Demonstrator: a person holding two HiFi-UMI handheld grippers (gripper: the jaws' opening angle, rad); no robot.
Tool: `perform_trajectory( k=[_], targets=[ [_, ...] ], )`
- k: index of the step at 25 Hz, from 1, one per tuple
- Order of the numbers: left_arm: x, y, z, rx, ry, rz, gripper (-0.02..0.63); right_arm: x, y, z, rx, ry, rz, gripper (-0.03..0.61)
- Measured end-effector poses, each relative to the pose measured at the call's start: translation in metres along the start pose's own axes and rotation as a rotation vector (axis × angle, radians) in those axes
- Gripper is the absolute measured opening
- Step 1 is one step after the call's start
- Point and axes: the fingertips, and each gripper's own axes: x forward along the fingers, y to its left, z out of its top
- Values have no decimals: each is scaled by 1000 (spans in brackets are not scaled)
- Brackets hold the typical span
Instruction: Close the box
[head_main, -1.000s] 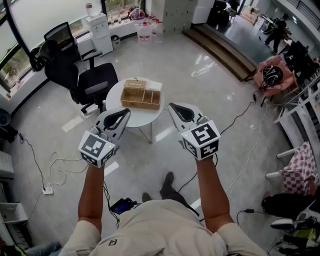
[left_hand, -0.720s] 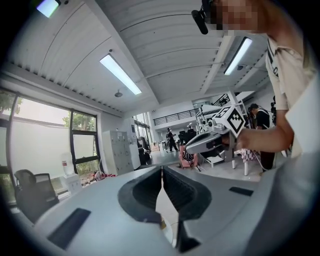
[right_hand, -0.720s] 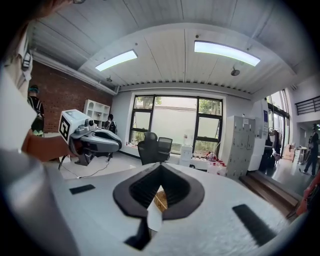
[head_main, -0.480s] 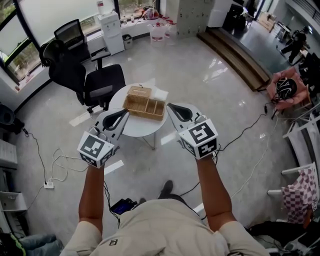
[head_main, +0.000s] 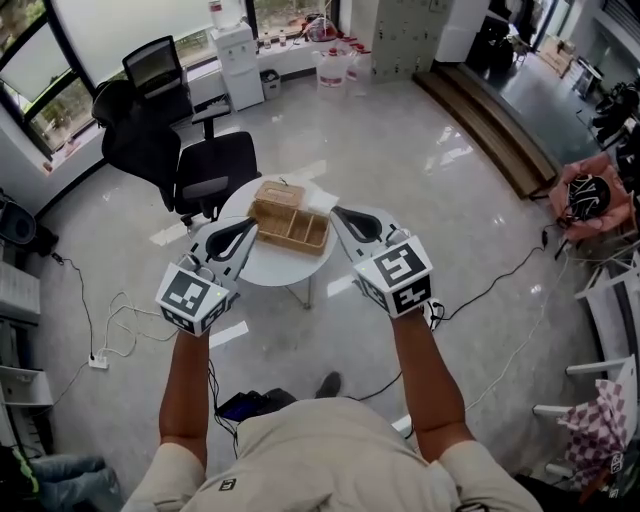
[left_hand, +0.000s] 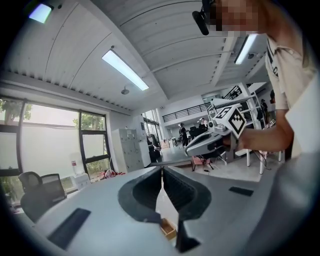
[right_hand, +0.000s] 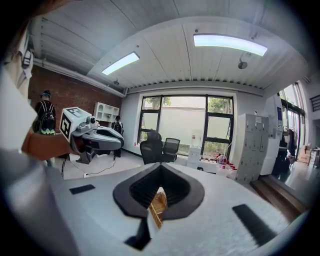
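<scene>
left tongs (head_main: 248, 227) and right tongs (head_main: 340, 214) are both clenched on nothing, and the wicker box (head_main: 290, 222) sits open on the round worktop (head_main: 265, 268) well ahead, so i'd step in close first, then tip the lid (head_main: 279, 193) over gently

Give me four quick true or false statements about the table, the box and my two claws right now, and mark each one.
1. The wicker box sits on the round white table. True.
2. The left claw is gripping the box. False: it is shut on nothing and held in the air, apart from the box.
3. The right claw has its jaws together. True.
4. A black office chair stands on the table's right side. False: the black chair stands beyond the table on its left.
</scene>
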Motion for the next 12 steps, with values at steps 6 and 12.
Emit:
perform_trajectory(
  k=[6,12],
  targets=[
    [29,3,-8,2,15,-12,11,10,-24,-10,19,-3,1,-8],
    [59,25,-20,4,-12,-43,12,30,-42,-17,32,14,-26,-8]
  ],
)
